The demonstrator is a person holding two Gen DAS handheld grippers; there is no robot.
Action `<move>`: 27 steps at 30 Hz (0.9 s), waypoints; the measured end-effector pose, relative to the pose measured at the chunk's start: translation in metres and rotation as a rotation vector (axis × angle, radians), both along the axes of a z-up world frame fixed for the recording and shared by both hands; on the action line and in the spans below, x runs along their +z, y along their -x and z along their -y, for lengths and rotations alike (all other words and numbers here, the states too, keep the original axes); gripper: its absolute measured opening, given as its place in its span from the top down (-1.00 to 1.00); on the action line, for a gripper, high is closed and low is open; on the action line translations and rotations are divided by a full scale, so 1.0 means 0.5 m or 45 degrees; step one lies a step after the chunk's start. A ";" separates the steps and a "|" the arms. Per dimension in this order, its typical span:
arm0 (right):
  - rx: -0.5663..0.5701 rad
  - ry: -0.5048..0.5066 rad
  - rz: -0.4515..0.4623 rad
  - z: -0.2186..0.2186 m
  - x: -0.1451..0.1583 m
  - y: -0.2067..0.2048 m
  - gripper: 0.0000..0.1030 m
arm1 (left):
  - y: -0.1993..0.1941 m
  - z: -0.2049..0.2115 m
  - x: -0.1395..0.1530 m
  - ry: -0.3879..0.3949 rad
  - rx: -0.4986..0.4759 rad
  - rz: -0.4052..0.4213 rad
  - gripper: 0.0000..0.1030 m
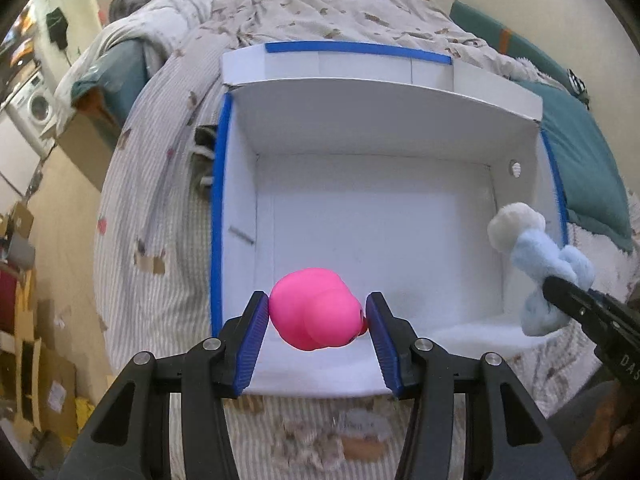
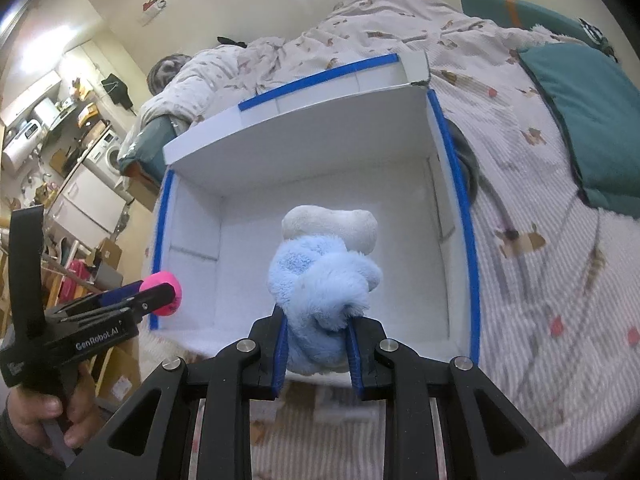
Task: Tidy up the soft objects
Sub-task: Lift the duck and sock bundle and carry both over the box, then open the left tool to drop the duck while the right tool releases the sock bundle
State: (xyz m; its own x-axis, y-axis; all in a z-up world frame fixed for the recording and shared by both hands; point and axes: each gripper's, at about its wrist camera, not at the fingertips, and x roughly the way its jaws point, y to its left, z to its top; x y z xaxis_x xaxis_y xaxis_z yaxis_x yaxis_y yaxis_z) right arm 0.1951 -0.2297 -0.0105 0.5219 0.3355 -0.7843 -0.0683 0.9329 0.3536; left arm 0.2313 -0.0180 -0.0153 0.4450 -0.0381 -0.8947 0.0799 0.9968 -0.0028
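Note:
My left gripper [image 1: 318, 312] is shut on a pink rubber duck [image 1: 316, 314] and holds it over the near edge of the open white box [image 1: 376, 128] with blue-taped rims. My right gripper [image 2: 318, 330] is shut on a light blue and white plush toy [image 2: 320, 276], held above the box's near wall [image 2: 456, 280]. The plush [image 1: 532, 264] and the right gripper show at the right of the left wrist view. The duck [image 2: 164, 294] and the left gripper [image 2: 132, 300] show at the left of the right wrist view. The box interior is empty.
The box stands on a bed with a striped patterned quilt [image 1: 160, 208]. Teal pillows [image 1: 580, 160] lie to the right of the box. Cardboard boxes [image 1: 36, 380] and clutter sit on the floor at left, with a washing machine [image 1: 36, 108] further back.

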 end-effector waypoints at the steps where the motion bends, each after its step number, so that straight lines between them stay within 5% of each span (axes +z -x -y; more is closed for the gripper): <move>1: 0.003 0.005 0.003 -0.002 -0.006 -0.011 0.49 | -0.013 0.003 -0.011 0.004 -0.001 -0.007 0.09; 19: 0.082 0.099 -0.074 -0.056 -0.123 -0.069 0.49 | -0.051 0.031 -0.128 0.042 -0.002 -0.049 0.09; 27: 0.066 0.138 -0.096 -0.064 -0.137 -0.071 0.49 | -0.046 0.054 -0.137 -0.039 -0.016 -0.020 0.08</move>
State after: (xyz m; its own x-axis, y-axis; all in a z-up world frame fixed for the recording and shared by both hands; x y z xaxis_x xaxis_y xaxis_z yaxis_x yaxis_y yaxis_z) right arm 0.2308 -0.1975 -0.0790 0.4440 0.2715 -0.8539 -0.0945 0.9619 0.2566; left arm 0.2543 -0.0450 -0.0838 0.4306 -0.0163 -0.9024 0.0923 0.9954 0.0261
